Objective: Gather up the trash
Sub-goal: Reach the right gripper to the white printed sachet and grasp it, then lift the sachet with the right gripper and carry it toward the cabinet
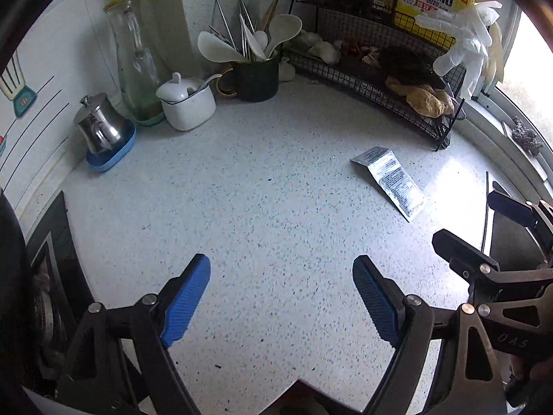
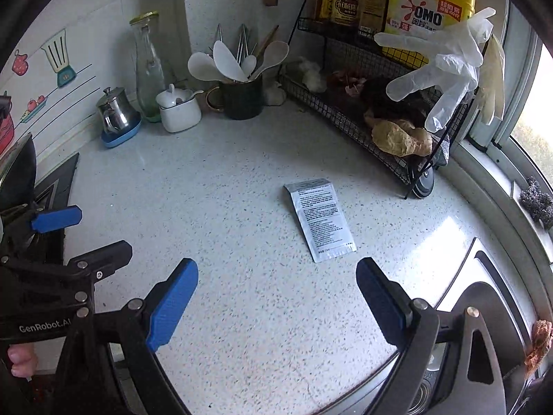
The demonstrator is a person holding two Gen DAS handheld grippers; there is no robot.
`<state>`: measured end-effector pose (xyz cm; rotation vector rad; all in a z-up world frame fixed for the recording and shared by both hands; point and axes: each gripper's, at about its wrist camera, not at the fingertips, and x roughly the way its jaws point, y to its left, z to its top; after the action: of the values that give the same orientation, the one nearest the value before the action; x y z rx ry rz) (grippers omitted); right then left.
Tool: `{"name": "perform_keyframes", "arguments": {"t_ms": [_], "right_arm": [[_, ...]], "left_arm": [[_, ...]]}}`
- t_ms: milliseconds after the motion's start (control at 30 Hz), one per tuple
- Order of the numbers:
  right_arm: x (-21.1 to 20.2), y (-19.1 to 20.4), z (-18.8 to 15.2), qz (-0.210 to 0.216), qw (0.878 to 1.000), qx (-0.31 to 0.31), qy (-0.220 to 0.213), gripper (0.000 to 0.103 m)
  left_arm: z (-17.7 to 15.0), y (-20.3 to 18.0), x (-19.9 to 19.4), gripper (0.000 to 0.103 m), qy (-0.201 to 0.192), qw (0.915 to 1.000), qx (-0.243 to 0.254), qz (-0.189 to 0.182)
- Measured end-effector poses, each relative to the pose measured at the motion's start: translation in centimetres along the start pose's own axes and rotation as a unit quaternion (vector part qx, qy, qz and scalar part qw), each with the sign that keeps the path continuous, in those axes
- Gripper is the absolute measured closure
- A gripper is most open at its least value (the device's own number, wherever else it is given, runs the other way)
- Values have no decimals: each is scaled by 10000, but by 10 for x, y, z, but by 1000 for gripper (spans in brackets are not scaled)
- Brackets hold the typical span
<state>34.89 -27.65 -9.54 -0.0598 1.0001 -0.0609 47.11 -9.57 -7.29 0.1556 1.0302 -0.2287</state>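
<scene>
Trash left here looks like 1 thing: a flat silver packet [image 2: 319, 219] lying printed side up on the speckled surface [image 2: 242, 173], just ahead of my right gripper [image 2: 276, 299] and below the wire rack [image 2: 363, 103]. I hold both grippers spread wide and empty, angled down at it. The left gripper [image 1: 281, 299] hangs well aside, probably to leave room.
</scene>
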Motion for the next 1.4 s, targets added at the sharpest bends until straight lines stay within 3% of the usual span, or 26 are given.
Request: {"name": "perform_keyframes", "arguments": {"t_ms": [467,967,1133,1167,1233,1300,1400], "right_arm": [[89,-56,47,258,9984,143,480,11],[152,-52,59,804,9909,-163,1065,11],[156,-50,64,768,9913,-318,1019,11],[155,-49,64,764,9914,-340,1005,13],[152,-46,65,755,9920,-417,917,31],[149,-42,66,770,9919,-488,880,40],[144,-35,67,922,9906,-479,887,41]], "left_arm": [[69,-28,99,20,455,9986,258,88],[85,-16,150,20,706,9971,133,255],[83,-13,156,20,702,9973,58,220],[82,-13,155,20,707,9973,44,192],[79,-12,153,20,687,9975,7,131],[73,-11,149,20,671,9977,17,100],[66,-10,141,20,691,9976,-51,-11]]}}
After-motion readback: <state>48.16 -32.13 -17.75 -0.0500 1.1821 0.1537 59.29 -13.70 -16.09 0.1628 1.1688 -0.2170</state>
